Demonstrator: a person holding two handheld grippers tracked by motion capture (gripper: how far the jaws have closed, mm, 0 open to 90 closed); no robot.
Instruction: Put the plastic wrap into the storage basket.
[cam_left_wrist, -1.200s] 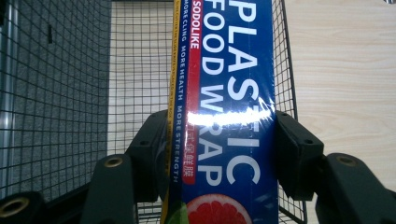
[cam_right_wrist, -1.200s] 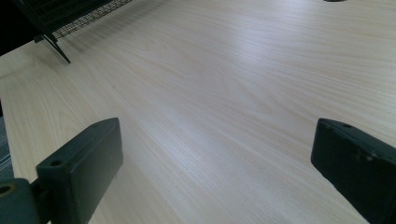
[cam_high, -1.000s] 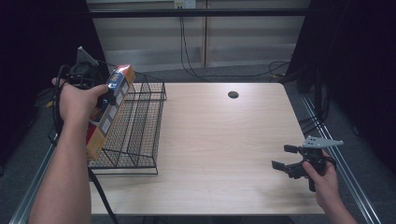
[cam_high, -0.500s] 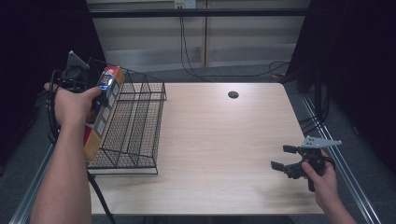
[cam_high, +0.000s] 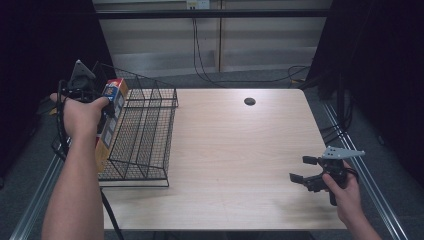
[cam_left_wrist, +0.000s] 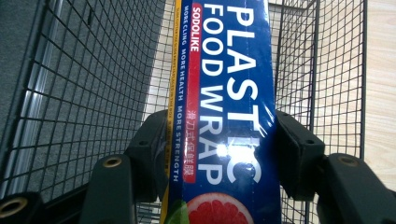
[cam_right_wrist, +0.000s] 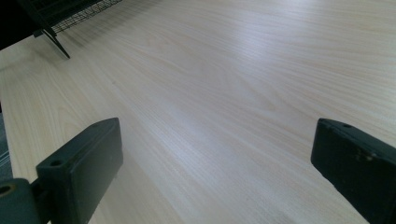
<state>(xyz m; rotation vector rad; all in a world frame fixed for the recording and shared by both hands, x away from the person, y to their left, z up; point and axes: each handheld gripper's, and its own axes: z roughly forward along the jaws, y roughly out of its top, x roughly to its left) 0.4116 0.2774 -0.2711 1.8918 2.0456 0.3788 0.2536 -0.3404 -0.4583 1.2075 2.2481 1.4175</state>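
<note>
A long blue box of plastic wrap (cam_high: 112, 111) is tilted at the left side of a black wire rack (cam_high: 145, 130). My left gripper (cam_high: 106, 106) is shut on it. In the left gripper view both pads press the sides of the plastic wrap box (cam_left_wrist: 233, 84) across my left gripper (cam_left_wrist: 224, 142), with rack mesh (cam_left_wrist: 93, 93) on either side. The box's lower end seems to sit in the rack's leftmost slot. My right gripper (cam_high: 303, 169) hovers low over the table's near right corner, open with nothing in it. In its own view my right gripper (cam_right_wrist: 219, 154) looks across bare wood.
The light wooden table (cam_high: 240, 150) has a small dark round hole (cam_high: 249, 101) near its far edge. Metal rails (cam_high: 35, 200) run along both sides of the table. The rack's corner foot (cam_right_wrist: 53, 39) shows far off in the right gripper view.
My left hand has carried the plastic wrap box a little to the left, toward the rack's left side. The right hand has kept still.
</note>
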